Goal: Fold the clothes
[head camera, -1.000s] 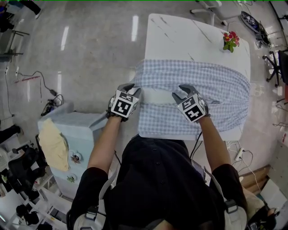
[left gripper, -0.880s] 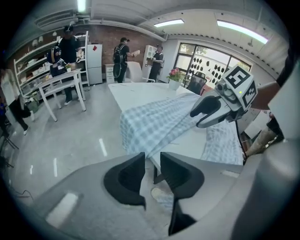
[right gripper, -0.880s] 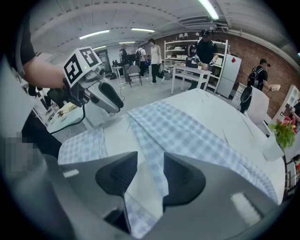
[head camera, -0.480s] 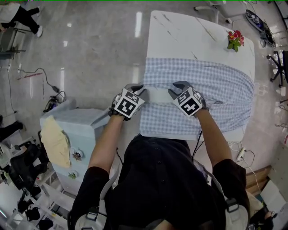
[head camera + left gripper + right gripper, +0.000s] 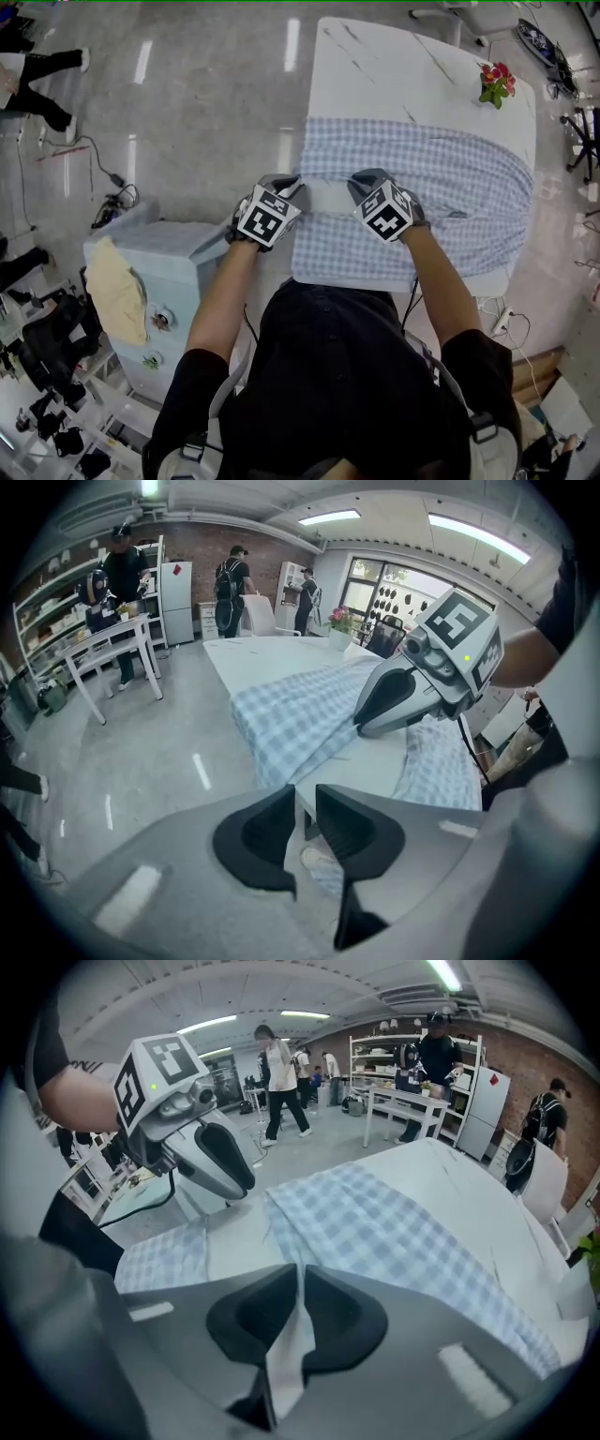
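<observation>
Left hand-held gripper pinches the checked shirt at the bench edge. Right hand-held gripper, farther in, has just been closing on its white cloth. Lift both evenly, keeping the fold taut.

checked shirt | blue-white | spread crosswise on white table

The person wears a black short-sleeved top, with grey harness straps and black buckles over both shoulders. The left tongs and right tongs have grey shells and black pads. Each carries a white cube printed with black square markers. A thin black cable trails from the right tongs.
</observation>
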The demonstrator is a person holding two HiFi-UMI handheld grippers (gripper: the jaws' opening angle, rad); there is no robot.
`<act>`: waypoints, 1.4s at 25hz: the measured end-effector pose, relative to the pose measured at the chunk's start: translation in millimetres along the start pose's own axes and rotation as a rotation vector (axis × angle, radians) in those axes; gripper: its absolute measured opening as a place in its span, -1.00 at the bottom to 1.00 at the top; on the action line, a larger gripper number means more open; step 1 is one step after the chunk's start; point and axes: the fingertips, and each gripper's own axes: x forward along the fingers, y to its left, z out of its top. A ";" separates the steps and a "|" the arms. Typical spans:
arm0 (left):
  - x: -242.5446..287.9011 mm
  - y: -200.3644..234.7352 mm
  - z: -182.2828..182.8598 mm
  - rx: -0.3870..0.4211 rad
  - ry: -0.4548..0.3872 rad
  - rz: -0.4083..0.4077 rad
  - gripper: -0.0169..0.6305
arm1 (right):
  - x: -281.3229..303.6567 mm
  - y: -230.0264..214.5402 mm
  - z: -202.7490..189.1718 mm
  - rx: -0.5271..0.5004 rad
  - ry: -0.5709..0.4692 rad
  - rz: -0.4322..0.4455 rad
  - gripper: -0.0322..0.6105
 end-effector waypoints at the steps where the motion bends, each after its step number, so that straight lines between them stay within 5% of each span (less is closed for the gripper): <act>1: -0.5 -0.5 0.1 0.004 -0.005 0.001 -0.71 | -1.7 1.3 0.9 -0.008 -0.009 -0.004 -0.84; 14: 12.3 -4.2 -6.2 0.175 0.064 -0.026 -0.60 | -24.3 27.9 0.7 -0.147 -0.086 -0.032 -0.87; 22: 13.6 -5.9 -5.6 0.191 0.071 -0.064 -0.59 | -22.2 48.2 -11.3 -0.212 -0.060 0.017 -0.87; 27: 11.4 -6.1 -8.7 0.158 0.102 -0.118 -0.91 | -22.5 51.4 -15.1 -0.213 -0.056 0.027 -0.87; 35: 2.4 -18.2 -26.3 0.153 0.146 -0.155 -0.92 | -19.8 54.2 -21.7 -0.221 -0.035 0.015 -0.87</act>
